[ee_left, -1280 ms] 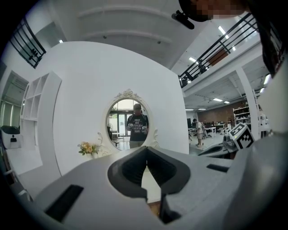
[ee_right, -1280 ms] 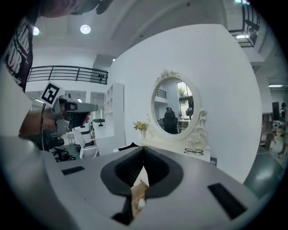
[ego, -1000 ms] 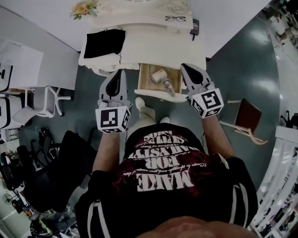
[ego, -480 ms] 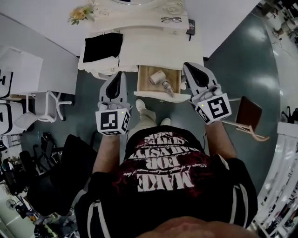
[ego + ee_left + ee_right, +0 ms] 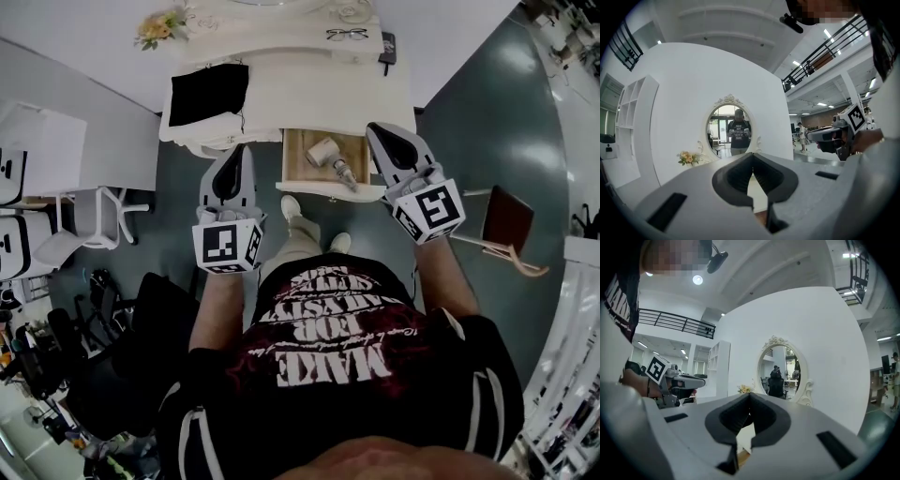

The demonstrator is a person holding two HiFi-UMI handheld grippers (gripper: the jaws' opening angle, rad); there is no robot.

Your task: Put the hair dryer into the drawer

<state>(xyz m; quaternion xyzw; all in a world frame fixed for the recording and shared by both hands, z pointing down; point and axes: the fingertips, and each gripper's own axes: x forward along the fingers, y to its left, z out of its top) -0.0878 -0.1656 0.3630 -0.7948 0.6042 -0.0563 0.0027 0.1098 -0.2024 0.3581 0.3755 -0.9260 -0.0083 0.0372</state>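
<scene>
The cream hair dryer (image 5: 328, 156) lies inside the open wooden drawer (image 5: 293, 169) of the white dressing table (image 5: 309, 94). Neither gripper touches it. My left gripper (image 5: 238, 150) hangs to the left of the drawer, level and pointing at the table, its jaws shut with nothing between them. My right gripper (image 5: 374, 130) hovers at the drawer's right edge, also shut and holding nothing. In the left gripper view the gripper's tips (image 5: 753, 159) meet in front of the oval mirror (image 5: 730, 126). The right gripper view shows its tips (image 5: 749, 398) closed too.
On the table top lie a black cloth (image 5: 208, 89), glasses (image 5: 345, 35), a dark phone (image 5: 388, 44) and flowers (image 5: 157, 26). A white chair (image 5: 89, 211) stands at the left and a brown wooden seat (image 5: 506, 225) at the right. My feet are below the drawer.
The right gripper has lifted slightly beside the drawer. The left gripper has stayed where it was, and the hair dryer has not moved in the drawer.
</scene>
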